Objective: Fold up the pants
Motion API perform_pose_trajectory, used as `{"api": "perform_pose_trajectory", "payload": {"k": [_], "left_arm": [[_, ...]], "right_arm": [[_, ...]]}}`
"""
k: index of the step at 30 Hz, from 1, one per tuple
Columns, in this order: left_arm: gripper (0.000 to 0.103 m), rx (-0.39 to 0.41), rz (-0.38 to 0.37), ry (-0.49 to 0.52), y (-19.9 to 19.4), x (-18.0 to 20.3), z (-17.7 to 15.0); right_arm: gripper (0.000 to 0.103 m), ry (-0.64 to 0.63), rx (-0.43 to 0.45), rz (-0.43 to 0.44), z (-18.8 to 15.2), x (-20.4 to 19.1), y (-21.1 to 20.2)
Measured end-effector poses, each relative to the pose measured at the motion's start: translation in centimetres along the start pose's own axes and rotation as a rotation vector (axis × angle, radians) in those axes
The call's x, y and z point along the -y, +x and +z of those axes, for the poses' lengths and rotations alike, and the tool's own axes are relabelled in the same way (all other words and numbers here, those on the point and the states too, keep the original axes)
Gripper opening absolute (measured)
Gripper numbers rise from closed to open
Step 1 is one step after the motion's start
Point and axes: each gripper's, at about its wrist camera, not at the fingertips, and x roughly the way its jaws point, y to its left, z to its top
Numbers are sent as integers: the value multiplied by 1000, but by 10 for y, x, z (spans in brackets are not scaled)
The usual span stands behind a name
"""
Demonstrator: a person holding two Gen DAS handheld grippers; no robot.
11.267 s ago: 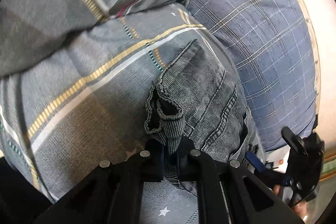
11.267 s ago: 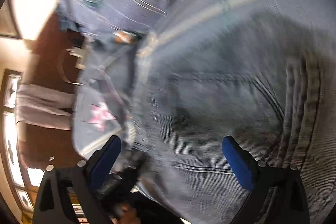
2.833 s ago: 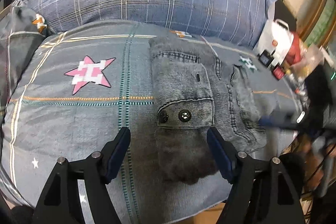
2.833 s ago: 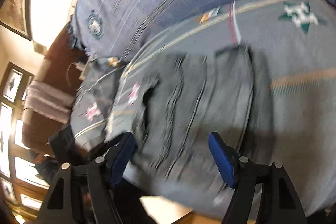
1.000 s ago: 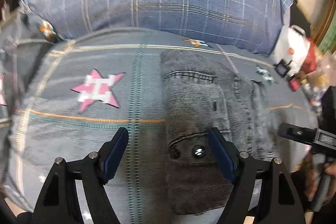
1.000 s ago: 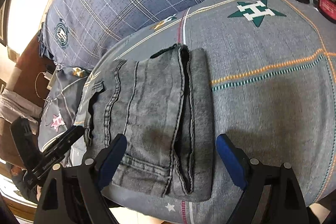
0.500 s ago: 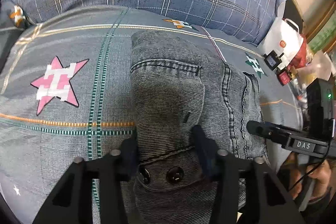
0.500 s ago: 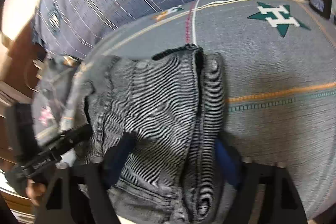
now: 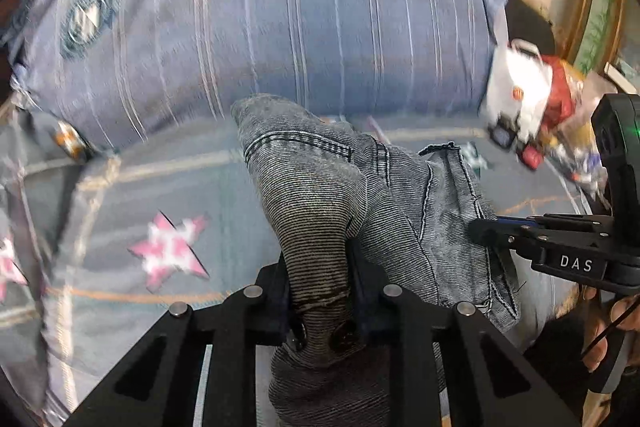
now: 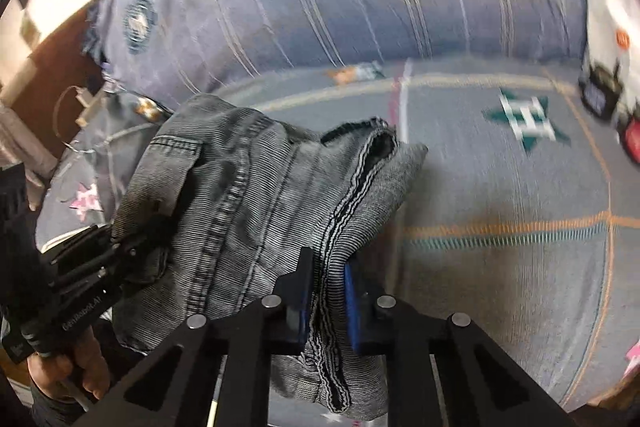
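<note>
Pants first: the folded grey-black denim pants were bunched into a compact bundle, lifted at its near edge off the grey patterned bedspread, in front of the big blue plaid pillow. I had my left gripper clamped on the button end of the bundle, both pads pressed against the fabric with two dark snaps showing just below them. My right gripper was clamped on the seamed edge at the other side, its blue pads squeezing a thick ridge of layered denim.

I judged the folding itself close to done, and the step in hand to be carrying or repositioning the folded bundle with both tongs. The next move, as I saw it, called for keeping both grips level and moving together so the layers would not slide apart, then setting the bundle down flat before letting go.

As for writing, the right gripper's body in the left view read "DAS". The left gripper's handle in the right view carried pale lettering too blurred for me to read surely. The pillow bore a round crest, its text illegible. A white bag at the bed's far right showed a small orange logo I could not make out. The bedspread's green star held a letter "H".
</note>
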Motion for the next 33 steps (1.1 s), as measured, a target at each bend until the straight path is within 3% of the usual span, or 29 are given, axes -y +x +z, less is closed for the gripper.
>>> {"api": "perform_pose_trajectory", "payload": {"k": [4, 7, 9, 10, 11, 13, 16, 17, 18, 19, 21, 23, 24, 25, 30, 33], "left_arm": [[26, 35, 8, -80, 2, -35, 19], [32, -31, 20, -114, 32, -52, 19], [54, -120, 34, -135, 61, -59, 9], [56, -177, 72, -143, 76, -64, 0], [58, -182, 119, -139, 80, -64, -7], [59, -154, 93, -169, 69, -70, -16], [65, -76, 82, -176, 33, -67, -17], [74, -29, 80, -160, 19, -64, -19], [81, 2, 90, -151, 11, -60, -20], [81, 10, 103, -143, 9, -57, -24], [81, -40, 105, -109, 22, -51, -32], [82, -179, 129, -79, 56, -45, -46], [81, -183, 132, -95, 56, -43, -49], [81, -143, 129, -125, 46, -43, -48], [85, -16, 190, -70, -6, -23, -42], [91, 21, 254, -54, -24, -9, -47]], "right_arm": [[15, -29, 72, 24, 26, -20, -14], [16, -29, 96, 46, 44, -25, -2], [19, -14, 16, 35, 47, -22, 28], [20, -13, -16, 22, 45, -19, 42], [24, -25, -52, -20, 41, -17, 58], [28, -63, -96, -123, 29, -17, 78], [28, -63, -43, -119, 20, -16, 61], [29, -67, -9, -112, 17, -20, 49], [35, -70, 32, -89, 16, -24, 36], [49, -82, 58, -70, 13, -29, 27], [69, -124, 75, -67, 0, -38, 21], [69, -178, 43, -110, -13, -44, 39], [69, -189, -39, -154, -22, -39, 60], [70, -163, -104, -152, -29, -30, 76], [73, -142, 59, -150, -31, -21, 15], [98, -134, 138, -142, -43, -16, -22]]}}
